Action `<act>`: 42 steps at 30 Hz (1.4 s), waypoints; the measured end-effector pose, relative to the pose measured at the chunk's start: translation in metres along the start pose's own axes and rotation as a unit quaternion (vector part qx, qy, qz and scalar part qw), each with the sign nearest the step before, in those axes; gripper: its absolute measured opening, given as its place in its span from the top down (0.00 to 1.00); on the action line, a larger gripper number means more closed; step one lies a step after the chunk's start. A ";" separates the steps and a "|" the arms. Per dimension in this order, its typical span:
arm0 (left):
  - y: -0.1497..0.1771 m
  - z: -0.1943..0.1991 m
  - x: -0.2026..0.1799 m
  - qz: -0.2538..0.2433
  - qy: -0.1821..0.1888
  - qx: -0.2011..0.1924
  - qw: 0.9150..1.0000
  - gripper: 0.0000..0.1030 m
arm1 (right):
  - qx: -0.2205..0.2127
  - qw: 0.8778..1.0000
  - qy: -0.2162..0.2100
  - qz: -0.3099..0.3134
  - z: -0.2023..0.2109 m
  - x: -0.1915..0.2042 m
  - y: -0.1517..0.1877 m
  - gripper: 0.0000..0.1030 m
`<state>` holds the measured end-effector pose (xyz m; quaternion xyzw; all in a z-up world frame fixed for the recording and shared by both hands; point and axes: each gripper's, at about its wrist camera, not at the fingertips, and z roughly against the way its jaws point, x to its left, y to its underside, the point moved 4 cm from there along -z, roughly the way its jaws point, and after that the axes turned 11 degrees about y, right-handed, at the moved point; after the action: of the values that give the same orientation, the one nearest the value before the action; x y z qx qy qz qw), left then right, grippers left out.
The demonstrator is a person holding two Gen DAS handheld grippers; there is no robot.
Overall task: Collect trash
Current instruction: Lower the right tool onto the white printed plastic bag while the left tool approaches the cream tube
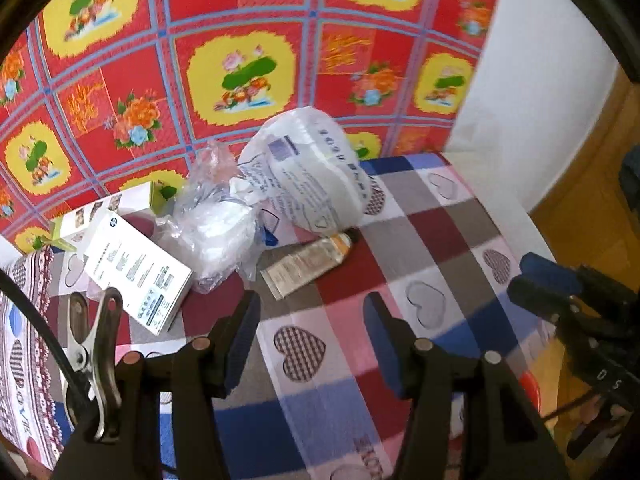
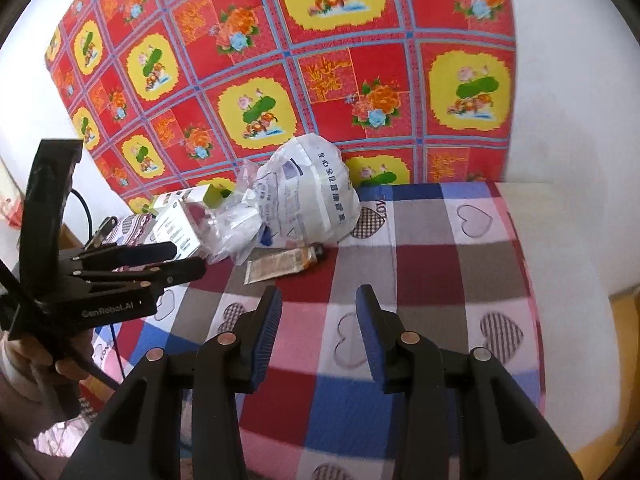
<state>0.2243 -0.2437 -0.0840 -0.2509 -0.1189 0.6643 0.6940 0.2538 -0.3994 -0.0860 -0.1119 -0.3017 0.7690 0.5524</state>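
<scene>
The trash lay in a loose heap at the far edge of the checked, heart-printed cloth (image 1: pixel 440 240), against the red floral backdrop (image 1: pixel 240 40): a bulging white printed bag (image 1: pixel 308 176), a crumpled clear plastic wrapper (image 1: pixel 216 224) just left of it and touching it, a flattened tube (image 1: pixel 308 264) with a dark cap lying in front of both, a white box (image 1: pixel 136 268) printed with text, and a second white-and-green box (image 1: pixel 100 212) behind it. The bag's lettering was too blurred to read (motion smear softened most edges), and the green box was partly hidden by the white one. The left gripper (image 1: pixel 312 344) hung released, empty, jaws apart, short of the tube. The right gripper (image 2: pixel 318 328) was likewise unclenched with nothing between its pads, the heap beyond and to its left.
</scene>
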 end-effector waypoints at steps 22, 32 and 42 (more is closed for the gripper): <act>-0.022 -0.105 0.041 0.073 -0.070 0.050 0.994 0.45 | 0.048 0.992 -0.056 0.101 -0.153 0.007 -0.077 0.53; -0.022 -0.125 0.063 0.107 -0.085 0.060 0.989 0.45 | 0.088 0.987 -0.070 0.112 -0.196 0.017 -0.077 0.52; -0.002 -0.123 0.077 0.131 -0.091 0.066 0.985 0.45 | 0.029 0.993 -0.066 0.096 -0.154 -0.003 -0.071 0.93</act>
<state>0.2942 -0.1911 -0.2002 -0.1565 -0.1032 0.7761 0.6021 0.3881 -0.3353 -0.1667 -0.0731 -0.3030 0.8326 0.4579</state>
